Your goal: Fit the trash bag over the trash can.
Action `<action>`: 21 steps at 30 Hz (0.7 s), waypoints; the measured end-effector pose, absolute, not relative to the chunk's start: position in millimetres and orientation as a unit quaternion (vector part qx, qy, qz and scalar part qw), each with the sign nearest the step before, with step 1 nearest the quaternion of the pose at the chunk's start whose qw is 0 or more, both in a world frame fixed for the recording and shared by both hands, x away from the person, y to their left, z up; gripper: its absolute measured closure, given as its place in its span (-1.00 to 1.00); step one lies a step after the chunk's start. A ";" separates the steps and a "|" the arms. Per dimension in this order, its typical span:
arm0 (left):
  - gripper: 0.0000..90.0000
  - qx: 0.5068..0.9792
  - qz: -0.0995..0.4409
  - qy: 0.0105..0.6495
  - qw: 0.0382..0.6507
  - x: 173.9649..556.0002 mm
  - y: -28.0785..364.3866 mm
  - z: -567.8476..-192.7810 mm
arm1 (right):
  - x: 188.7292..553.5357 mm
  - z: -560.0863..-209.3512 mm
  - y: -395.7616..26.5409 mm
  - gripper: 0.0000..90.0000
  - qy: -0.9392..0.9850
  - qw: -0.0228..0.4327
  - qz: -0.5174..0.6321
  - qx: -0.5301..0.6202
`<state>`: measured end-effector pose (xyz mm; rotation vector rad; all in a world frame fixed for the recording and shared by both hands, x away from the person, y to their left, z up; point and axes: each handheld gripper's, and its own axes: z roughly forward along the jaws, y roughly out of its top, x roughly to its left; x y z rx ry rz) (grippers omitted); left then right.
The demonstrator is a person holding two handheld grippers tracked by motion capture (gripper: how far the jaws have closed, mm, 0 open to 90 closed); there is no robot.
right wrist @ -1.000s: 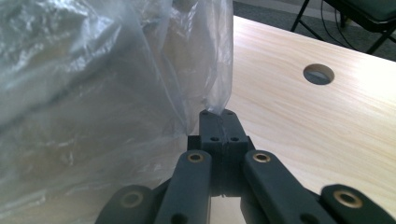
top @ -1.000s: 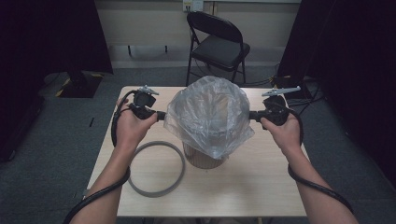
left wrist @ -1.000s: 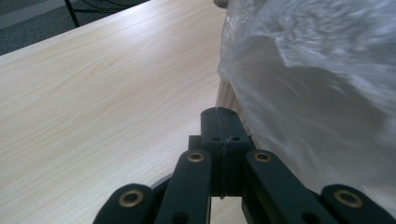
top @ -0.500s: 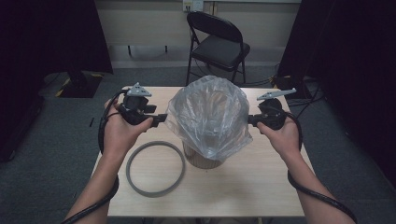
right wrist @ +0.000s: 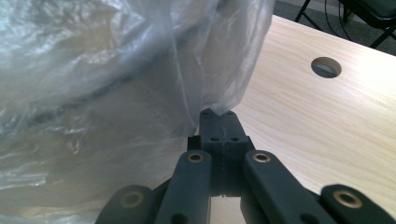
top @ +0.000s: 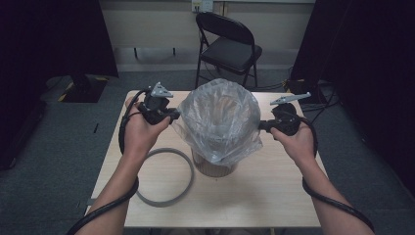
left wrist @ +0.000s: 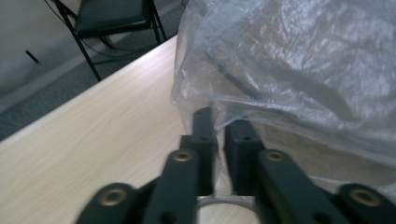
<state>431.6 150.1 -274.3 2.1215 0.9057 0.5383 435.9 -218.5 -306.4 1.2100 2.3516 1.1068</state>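
Both grippers are pinching the clear plastic bag (top: 220,122) over the brown bin (top: 214,167) at mid-table: the left gripper (top: 172,115), just closing again, and the right gripper (top: 262,127), clamped. A grey ring (top: 164,177) is lying just left; bare table (top: 274,196) is spreading right.

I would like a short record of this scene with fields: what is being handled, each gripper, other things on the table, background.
Handled thing: clear plastic bag draped over a brown bin
Left gripper: at the bag's left edge; its jaws have just been closing, a narrow gap remains, bag edge at the tips, grip unclear
Right gripper: shut on the bag's right edge
Other things: grey ring flat on the table, left of the bin
Background: black folding chair beyond the table
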 end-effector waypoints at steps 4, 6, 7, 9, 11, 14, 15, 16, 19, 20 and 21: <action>1.00 0.829 0.203 0.369 0.368 442.0 147.0 -274.3 | 441.0 -310.8 -219.6 1.00 0.812 0.137 0.382 0.419; 1.00 0.828 0.203 0.372 0.366 448.5 145.8 -274.8 | 444.6 -313.9 -220.2 1.00 0.812 0.134 0.379 0.422; 1.00 0.826 0.201 0.377 0.367 451.8 145.4 -275.8 | 446.6 -315.7 -220.7 1.00 0.811 0.136 0.379 0.424; 1.00 0.824 0.193 0.383 0.370 458.8 144.3 -280.0 | 451.4 -320.1 -221.1 1.00 0.811 0.128 0.379 0.427; 1.00 0.822 0.187 0.391 0.369 465.2 143.2 -284.5 | 455.9 -324.5 -220.2 1.00 0.811 0.125 0.379 0.428; 1.00 0.828 0.177 0.393 0.358 474.0 141.1 -292.1 | 462.2 -329.8 -216.4 1.00 0.811 0.119 0.381 0.428; 1.00 0.832 0.169 0.392 0.356 477.0 140.1 -295.7 | 465.9 -333.2 -214.4 1.00 0.812 0.113 0.382 0.426; 1.00 0.834 0.165 0.391 0.353 479.2 138.8 -299.2 | 468.2 -335.8 -213.1 1.00 0.812 0.115 0.381 0.426; 1.00 0.838 0.151 0.392 0.349 484.6 135.9 -310.0 | 474.2 -344.2 -210.2 1.00 0.810 0.100 0.386 0.429; 1.00 0.839 0.149 0.392 0.348 485.8 135.2 -312.7 | 475.9 -346.6 -209.7 1.00 0.810 0.103 0.389 0.427; 1.00 0.841 0.145 0.392 0.344 487.7 134.7 -317.3 | 476.9 -348.0 -209.8 1.00 0.810 0.100 0.390 0.428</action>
